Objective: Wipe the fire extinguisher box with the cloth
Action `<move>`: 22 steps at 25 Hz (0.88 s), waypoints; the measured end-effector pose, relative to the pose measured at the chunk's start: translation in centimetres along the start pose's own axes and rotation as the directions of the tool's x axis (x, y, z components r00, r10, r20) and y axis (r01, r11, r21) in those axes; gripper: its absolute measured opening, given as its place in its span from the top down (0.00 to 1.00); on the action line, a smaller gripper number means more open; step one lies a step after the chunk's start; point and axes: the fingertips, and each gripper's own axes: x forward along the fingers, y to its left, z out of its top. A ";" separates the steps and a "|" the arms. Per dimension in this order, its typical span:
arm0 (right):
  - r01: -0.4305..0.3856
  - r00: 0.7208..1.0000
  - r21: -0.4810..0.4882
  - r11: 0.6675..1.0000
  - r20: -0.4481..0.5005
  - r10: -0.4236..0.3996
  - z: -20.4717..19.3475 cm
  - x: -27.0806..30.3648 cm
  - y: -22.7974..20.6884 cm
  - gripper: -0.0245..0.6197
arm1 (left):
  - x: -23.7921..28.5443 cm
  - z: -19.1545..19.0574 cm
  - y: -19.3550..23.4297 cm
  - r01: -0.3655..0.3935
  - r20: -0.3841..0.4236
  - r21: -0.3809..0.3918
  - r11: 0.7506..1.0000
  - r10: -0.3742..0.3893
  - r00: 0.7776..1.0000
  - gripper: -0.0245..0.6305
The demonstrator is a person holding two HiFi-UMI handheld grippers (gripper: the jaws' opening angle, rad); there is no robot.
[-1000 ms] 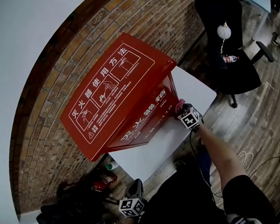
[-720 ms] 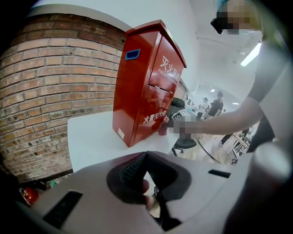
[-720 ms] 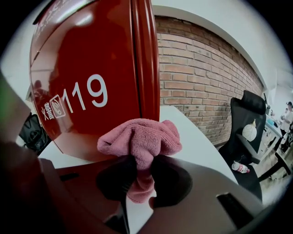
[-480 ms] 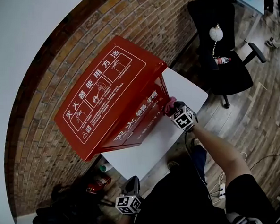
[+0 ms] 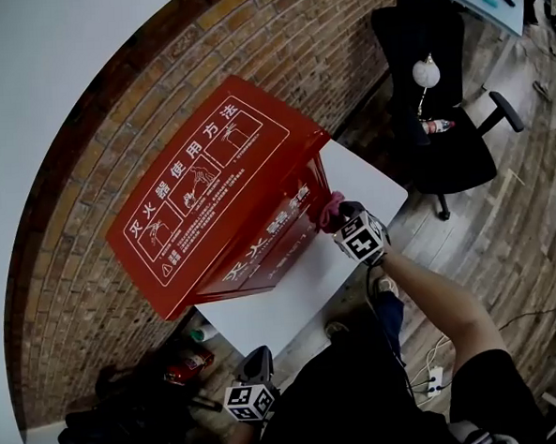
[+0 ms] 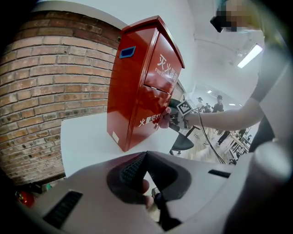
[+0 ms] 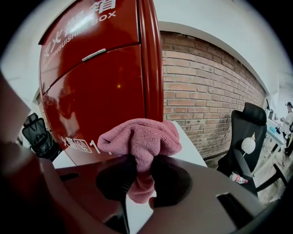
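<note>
Head view: your right gripper (image 5: pixel 340 220) presses the pink cloth (image 5: pixel 331 208) against the front of the red fire extinguisher box (image 5: pixel 210 188) on the white table (image 5: pixel 292 291); your left gripper (image 5: pixel 258 360) hangs low, well apart. Left gripper view: fingers (image 6: pixel 130 169) together, empty. Right gripper view: fingers (image 7: pixel 116 176) clamped on the cloth.

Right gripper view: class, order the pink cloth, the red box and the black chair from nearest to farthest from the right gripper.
From the right gripper:
1. Cloth, clamped between its jaws, centre.
2. Box, just beyond the cloth, upper left.
3. Chair, far off, at the right edge.
</note>
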 end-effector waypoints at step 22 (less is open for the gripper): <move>-0.051 0.996 0.004 0.999 0.073 0.051 6.5 -5.2 1.1 0.81 | 1.1 1.4 -1.2 0.022 0.011 0.024 0.999 -0.023 1.000 0.94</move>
